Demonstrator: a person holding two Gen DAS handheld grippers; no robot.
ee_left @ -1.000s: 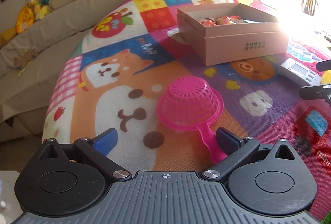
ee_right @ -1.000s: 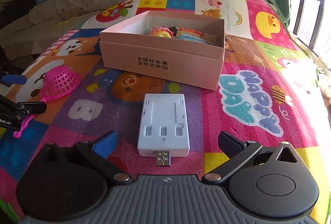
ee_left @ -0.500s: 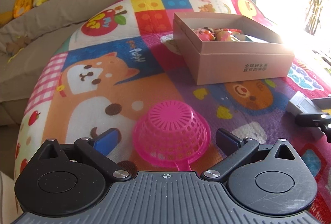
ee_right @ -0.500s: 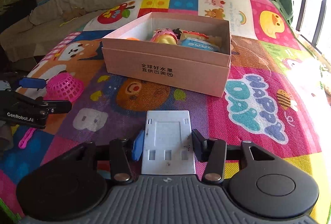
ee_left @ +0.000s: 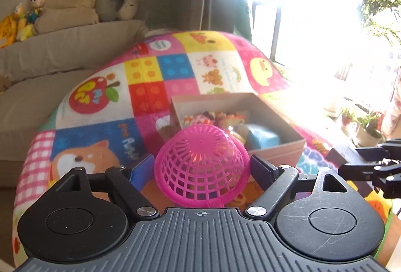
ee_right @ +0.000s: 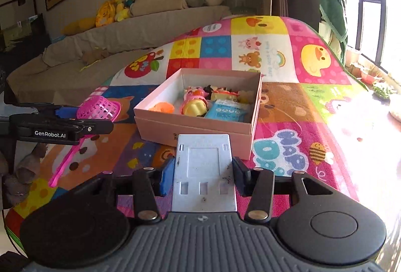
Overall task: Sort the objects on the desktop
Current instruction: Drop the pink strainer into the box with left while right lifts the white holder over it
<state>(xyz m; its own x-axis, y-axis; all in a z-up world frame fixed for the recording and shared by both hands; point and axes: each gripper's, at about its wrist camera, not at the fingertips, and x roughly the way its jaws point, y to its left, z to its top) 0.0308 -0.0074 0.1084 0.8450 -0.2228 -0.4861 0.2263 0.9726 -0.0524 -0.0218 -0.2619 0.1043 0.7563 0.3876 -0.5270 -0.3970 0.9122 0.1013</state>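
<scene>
left gripper (ee_left: pixel 201 166) pinching pink strainer (ee_left: pixel 201 161) by its bowl, raised beside the pink box (ee_right: pixel 198 106), right gripper (ee_right: pixel 203 171) clamped on white charger (ee_right: pixel 204 171), held just before the box, box resting on colourful mat (ee_right: pixel 288 63)

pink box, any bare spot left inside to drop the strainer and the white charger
The pink box is bare along its left wall and far-left corner, beyond the orange toy. The right half is crowded: yellow toy, blue packet, small figures behind.
</scene>
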